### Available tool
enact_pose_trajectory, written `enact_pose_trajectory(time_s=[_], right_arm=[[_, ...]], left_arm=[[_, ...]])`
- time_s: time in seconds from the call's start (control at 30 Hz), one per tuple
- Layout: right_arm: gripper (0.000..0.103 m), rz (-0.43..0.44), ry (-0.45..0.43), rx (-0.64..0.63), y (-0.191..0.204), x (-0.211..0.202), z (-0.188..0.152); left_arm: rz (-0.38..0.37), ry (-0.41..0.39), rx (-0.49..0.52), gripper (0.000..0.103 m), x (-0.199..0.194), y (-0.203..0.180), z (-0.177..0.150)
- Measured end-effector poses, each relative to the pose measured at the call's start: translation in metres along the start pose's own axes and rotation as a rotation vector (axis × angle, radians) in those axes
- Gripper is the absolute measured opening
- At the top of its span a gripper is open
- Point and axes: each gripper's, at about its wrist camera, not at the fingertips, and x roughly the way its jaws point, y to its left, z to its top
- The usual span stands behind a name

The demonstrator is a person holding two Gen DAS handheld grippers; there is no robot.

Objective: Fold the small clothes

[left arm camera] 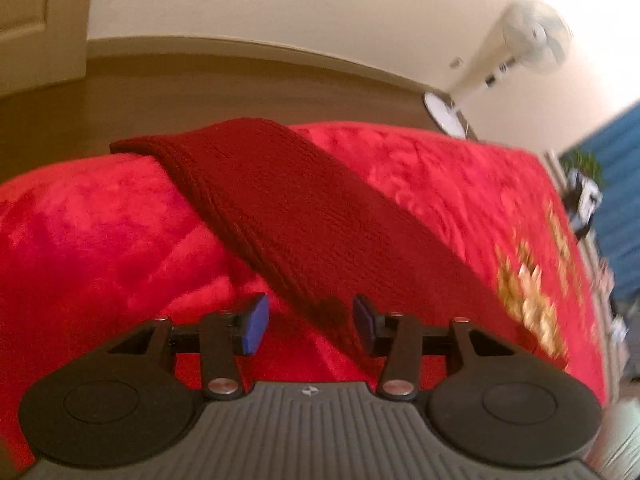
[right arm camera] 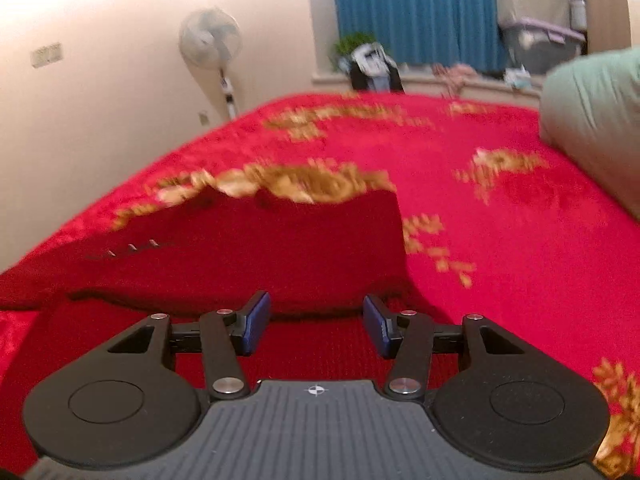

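A dark red knitted garment [left arm camera: 280, 208] lies as a long band on the red plush bedspread [left arm camera: 100, 240], running from the far left down toward the near right. My left gripper [left arm camera: 310, 322] is open, and the garment's near end lies between its blue pads [left arm camera: 256, 322]. In the right wrist view the same garment [right arm camera: 280, 248] rises in a fold in front of my right gripper [right arm camera: 316, 322]. That gripper is open, its blue pads [right arm camera: 378, 324] apart, with knitted fabric lying under and just ahead of them.
The bedspread [right arm camera: 520, 240] has gold flower patterns. A grey-green pillow [right arm camera: 592, 120] lies at the far right. A white standing fan [right arm camera: 210, 44] stands by the wall past the bed. A blue curtain [right arm camera: 412, 12] and clutter line the window sill. Brown floor [left arm camera: 200, 92] lies beyond the bed edge.
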Motion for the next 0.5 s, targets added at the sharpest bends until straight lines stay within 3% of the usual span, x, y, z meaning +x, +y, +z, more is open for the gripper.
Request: enact_pose_trajectory(time_s=[0.13,0.2,0.27,0.37,0.4,0.43,0.5], right_arm=[[0.054,0.001,0.031,0.028,-0.003,0.012,0.000],[0.054,-0.012,0.045,0.013,0.000,0.015,0.000],[0.054,-0.023,0.060,-0.013,0.003,0.019,-0.001],[0.052,-0.034,0.093,-0.026,0.004,0.024,-0.004],[0.042,-0.030,0.105,-0.026,0.005,0.025,-0.006],[0.025,-0.023,0.121,-0.028,0.004,0.027,-0.007],[0.015,-0.018,0.152,-0.031,0.004,0.031,-0.011]], left_arm=[[0.030,-0.048,-0.029,0.044,0.002,0.001,0.007],[0.082,-0.072,-0.020,0.024,0.003,-0.003,0.006],[0.129,-0.099,0.020,0.015,0.002,-0.013,0.002],[0.194,-0.191,0.122,0.011,-0.005,-0.036,-0.005],[0.212,-0.235,0.162,0.011,-0.010,-0.047,-0.009],[0.225,-0.277,0.200,0.010,-0.015,-0.059,-0.013],[0.234,-0.368,0.286,0.009,-0.028,-0.087,-0.027]])
